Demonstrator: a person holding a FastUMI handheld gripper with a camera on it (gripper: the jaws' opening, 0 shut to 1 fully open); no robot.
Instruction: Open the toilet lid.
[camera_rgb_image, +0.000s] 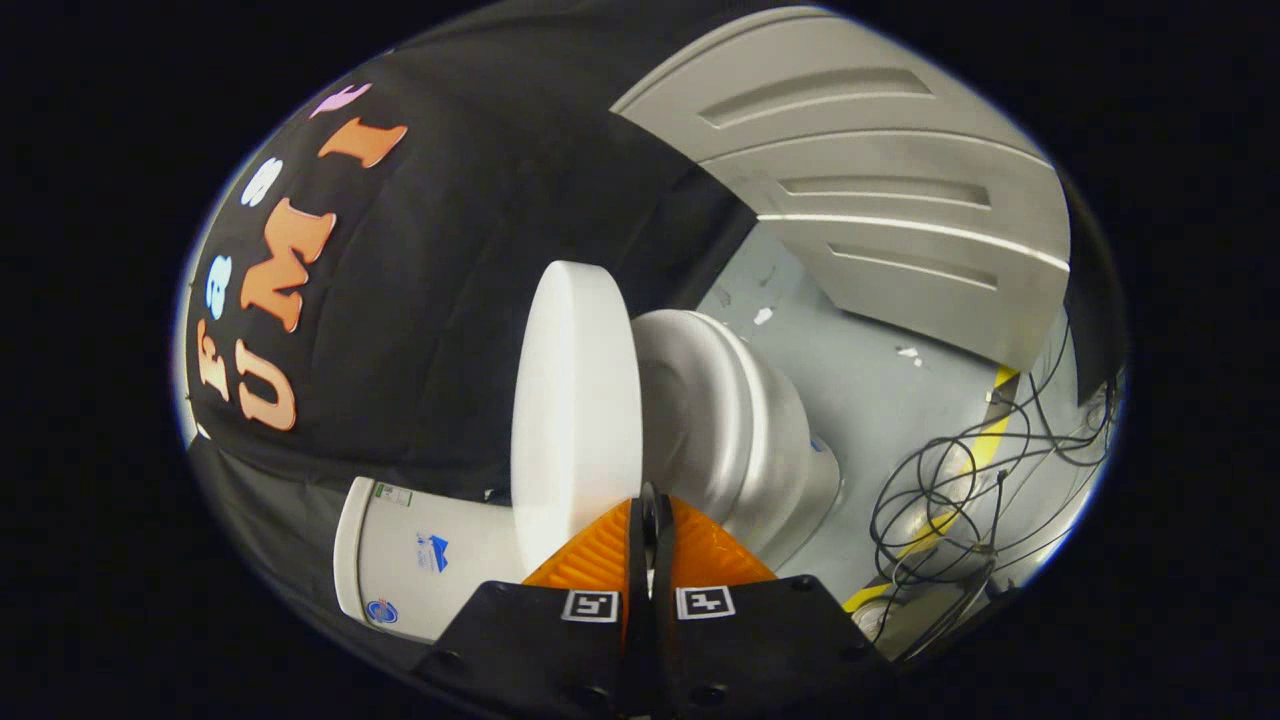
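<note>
gripper (650, 500): I see its 2 fingers pressed together, nothing between | lid (575, 410): raised clear of the bowl (725, 420), just ahead of the tips, touch unclear | risk: I judge an unheld lid could drop back

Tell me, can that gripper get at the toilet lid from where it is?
Probably yes: the gripper, fingers shut together, sits right at the raised lid, with nothing between them.

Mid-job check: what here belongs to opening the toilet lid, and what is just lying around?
Job:
toilet lid, raised, just ahead of the fingers
toilet bowl
tank
gripper, fingers closed together

Lying about:
tangled cables on the floor
yellow floor tape
grey panelled door
</note>
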